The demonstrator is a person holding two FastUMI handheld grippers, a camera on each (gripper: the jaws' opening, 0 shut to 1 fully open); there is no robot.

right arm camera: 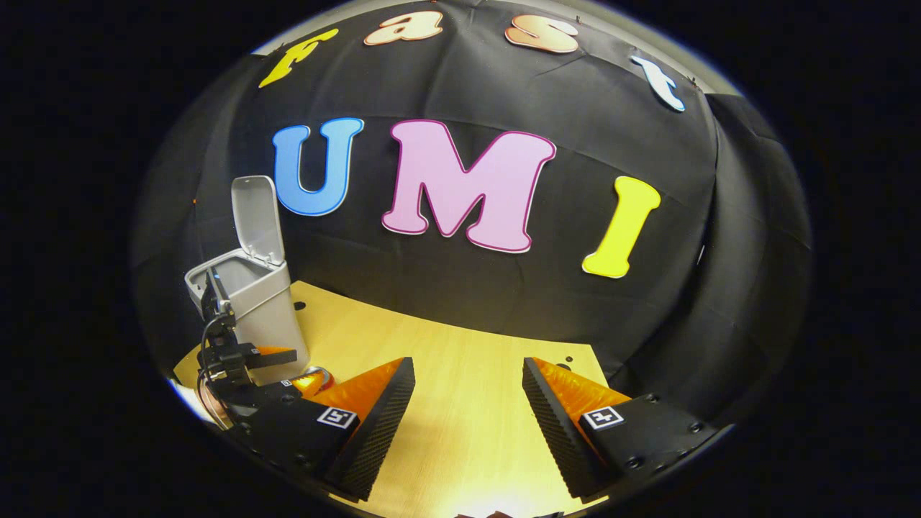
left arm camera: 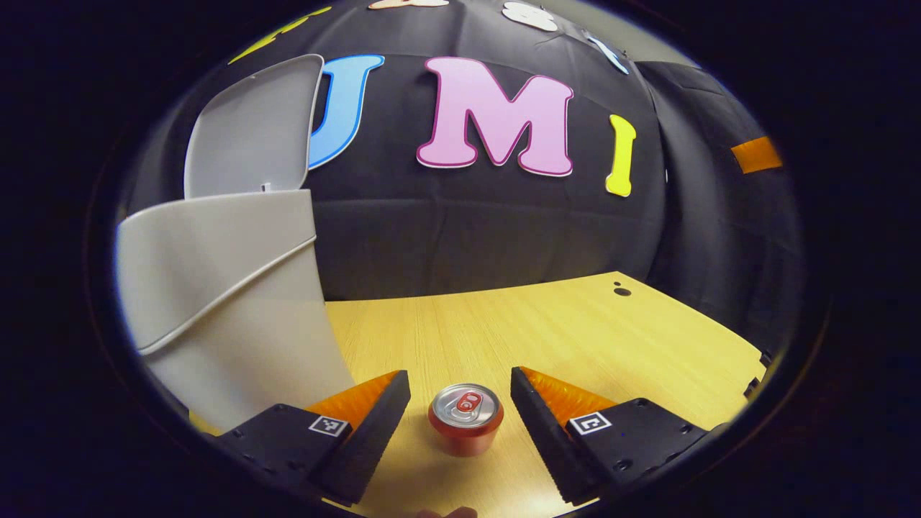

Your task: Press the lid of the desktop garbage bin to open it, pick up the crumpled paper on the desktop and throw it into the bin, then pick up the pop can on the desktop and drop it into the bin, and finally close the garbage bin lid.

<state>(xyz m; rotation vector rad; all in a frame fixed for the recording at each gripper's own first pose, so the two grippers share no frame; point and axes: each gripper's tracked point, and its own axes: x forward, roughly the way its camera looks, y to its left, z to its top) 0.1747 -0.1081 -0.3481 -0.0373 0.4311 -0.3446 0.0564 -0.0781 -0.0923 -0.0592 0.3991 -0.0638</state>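
A red pop can (left arm camera: 465, 417) with a silver top stands upright on the wooden desk, between the fingers of my left gripper (left arm camera: 459, 375). That gripper is open, and neither finger touches the can. The grey bin (left arm camera: 230, 302) rises close by on the left, its lid (left arm camera: 248, 126) swung up. In the right gripper view the bin (right arm camera: 252, 309) stands far left with its lid (right arm camera: 256, 216) upright. The left gripper (right arm camera: 291, 367) sits low in front of it by the can (right arm camera: 320, 376). My right gripper (right arm camera: 468, 363) hangs open over bare desk, holding nothing.
The desk (left arm camera: 561, 324) reaches back to the black cloth wall and has small dark holes (left arm camera: 622, 291) near its far right corner. Its right edge drops off close by. A cable runs from the left gripper's body (right arm camera: 216, 352).
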